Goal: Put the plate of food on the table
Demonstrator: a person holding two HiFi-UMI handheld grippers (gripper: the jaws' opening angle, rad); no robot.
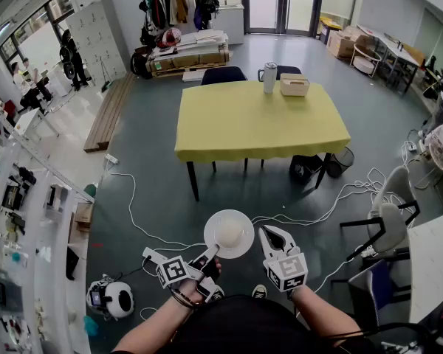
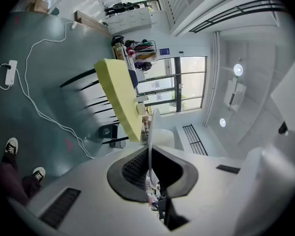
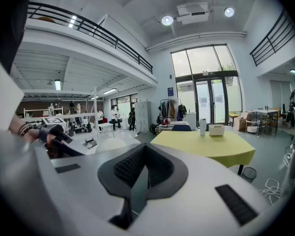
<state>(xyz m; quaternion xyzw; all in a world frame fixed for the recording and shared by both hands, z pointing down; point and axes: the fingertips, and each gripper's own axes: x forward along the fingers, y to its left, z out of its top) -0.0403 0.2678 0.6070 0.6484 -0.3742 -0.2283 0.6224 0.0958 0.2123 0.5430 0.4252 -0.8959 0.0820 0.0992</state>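
Observation:
A white plate (image 1: 244,243) carries a pale round mound of food (image 1: 229,231) and hangs above the floor in front of me. My left gripper (image 1: 213,252) is shut on the plate's near rim; in the left gripper view the plate (image 2: 151,132) stands edge-on between the jaws of that gripper (image 2: 149,168). My right gripper (image 1: 272,233) is just right of the plate, jaws together with nothing in them. In the right gripper view that gripper (image 3: 145,154) faces the yellow table (image 3: 206,144). The yellow table (image 1: 258,120) stands a few steps ahead.
A white jug (image 1: 269,77) and a tissue box (image 1: 294,85) stand at the table's far edge, with chairs behind. A black bag (image 1: 306,168) and a bin (image 1: 341,161) sit by its right legs. Cables (image 1: 133,212) cross the floor. A chair (image 1: 387,223) is at right.

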